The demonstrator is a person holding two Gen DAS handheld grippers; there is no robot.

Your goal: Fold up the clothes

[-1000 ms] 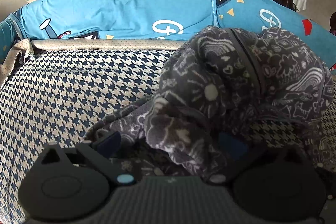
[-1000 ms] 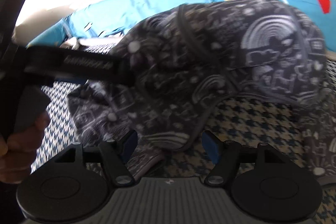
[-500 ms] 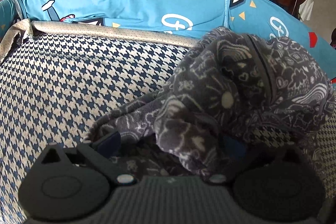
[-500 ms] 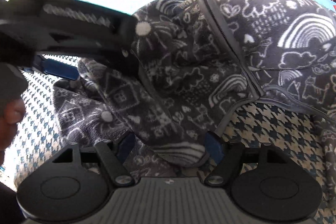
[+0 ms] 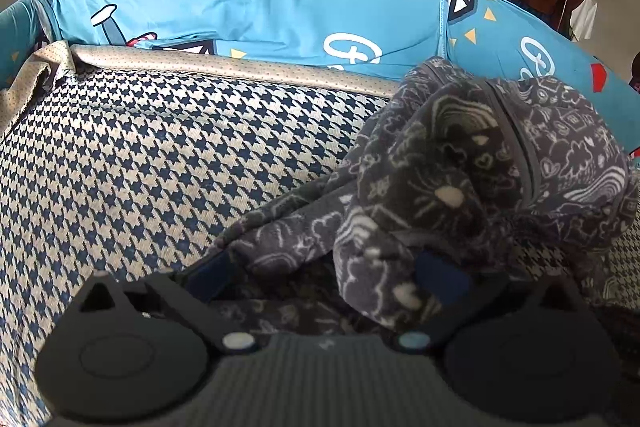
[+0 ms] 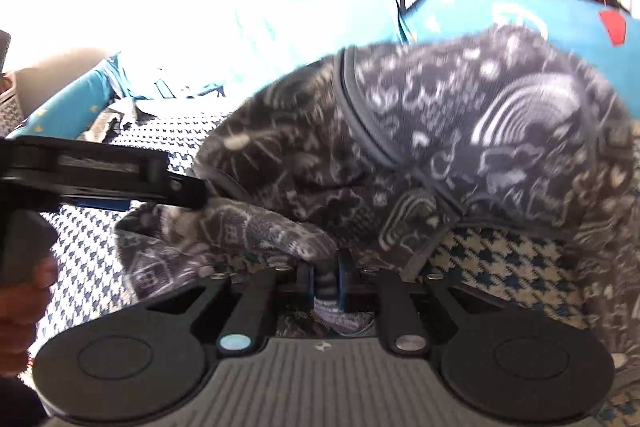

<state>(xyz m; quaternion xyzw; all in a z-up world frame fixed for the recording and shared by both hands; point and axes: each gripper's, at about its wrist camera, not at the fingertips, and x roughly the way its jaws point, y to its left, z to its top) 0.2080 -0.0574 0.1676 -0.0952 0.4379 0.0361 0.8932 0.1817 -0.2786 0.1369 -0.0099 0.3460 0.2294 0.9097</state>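
I'm closing the right gripper [image 6: 326, 279] on a fold of the grey printed fleece [image 6: 460, 147], and to do this well I'd get a firm pinch before lifting, so the thick cloth can't slip. The fleece lies bunched on the checked bed cover [image 5: 160, 155], one fold clamped between the right fingers. The left gripper [image 5: 320, 275] has its fingers apart, with fleece lying loose between them.

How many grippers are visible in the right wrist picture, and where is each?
2. The right gripper is at bottom centre, its jaws closing on a fold of the grey patterned garment. The left gripper enters from the left edge, touching the same garment.
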